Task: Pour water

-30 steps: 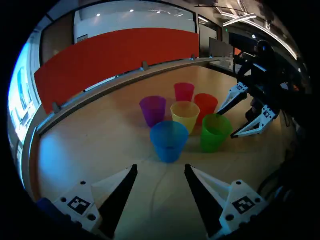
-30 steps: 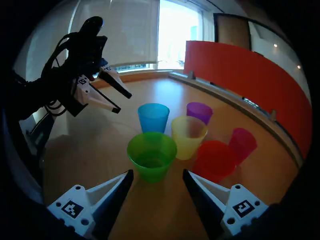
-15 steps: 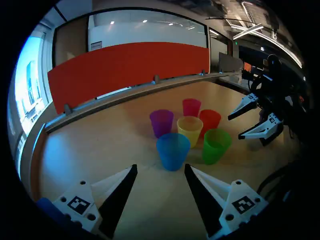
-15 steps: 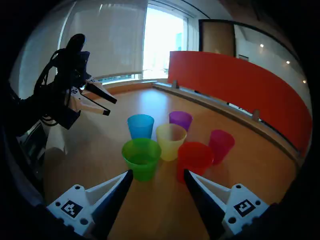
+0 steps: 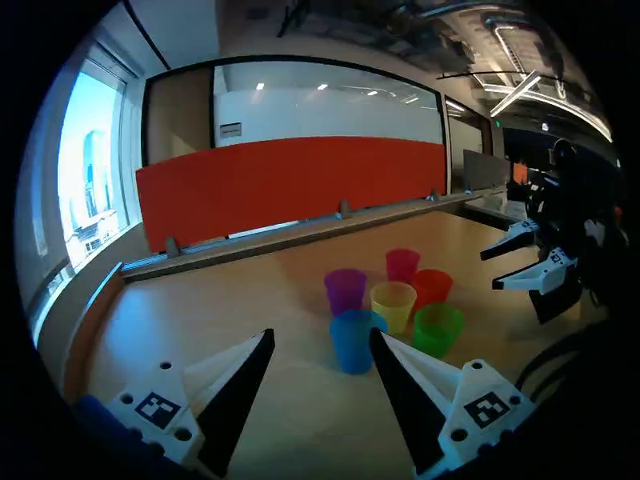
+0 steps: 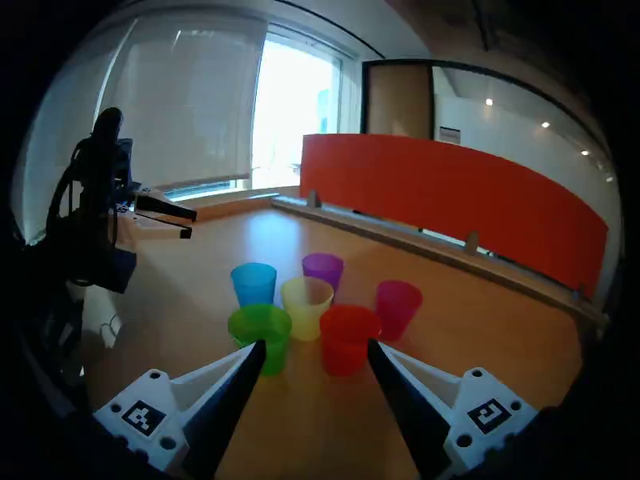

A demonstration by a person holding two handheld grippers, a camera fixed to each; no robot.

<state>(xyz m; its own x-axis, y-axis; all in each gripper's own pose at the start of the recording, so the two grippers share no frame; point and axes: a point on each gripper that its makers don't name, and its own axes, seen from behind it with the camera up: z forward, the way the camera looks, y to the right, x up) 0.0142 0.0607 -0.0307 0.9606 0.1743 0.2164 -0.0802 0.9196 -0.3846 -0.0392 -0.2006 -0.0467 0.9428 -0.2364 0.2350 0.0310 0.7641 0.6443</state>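
Observation:
Several plastic cups stand bunched on a wooden table (image 5: 240, 320): blue cup (image 5: 353, 341) nearest in the left gripper view, green cup (image 5: 438, 329), yellow cup (image 5: 393, 306), purple cup (image 5: 346, 290), red cup (image 5: 432, 289), pink cup (image 5: 402, 265). My left gripper (image 5: 320, 352) is open, just short of the blue cup. My right gripper (image 6: 314, 360) is open with the green cup (image 6: 260, 336) and red cup (image 6: 348, 338) in front of it. Each gripper appears in the other's view, the right gripper (image 5: 516, 260) at the right, the left gripper (image 6: 164, 216) at the left.
An orange partition (image 5: 296, 184) runs along the table's far edge, with a rail (image 6: 448, 248) below it. Bright windows (image 6: 292, 120) lie behind. A person's dark sleeve and cables (image 6: 88, 232) hold the far gripper. Bare table surrounds the cups.
Both grippers have drawn back and risen away from the cups, so the cups look smaller and farther off. Both stayed open. The cups have not moved.

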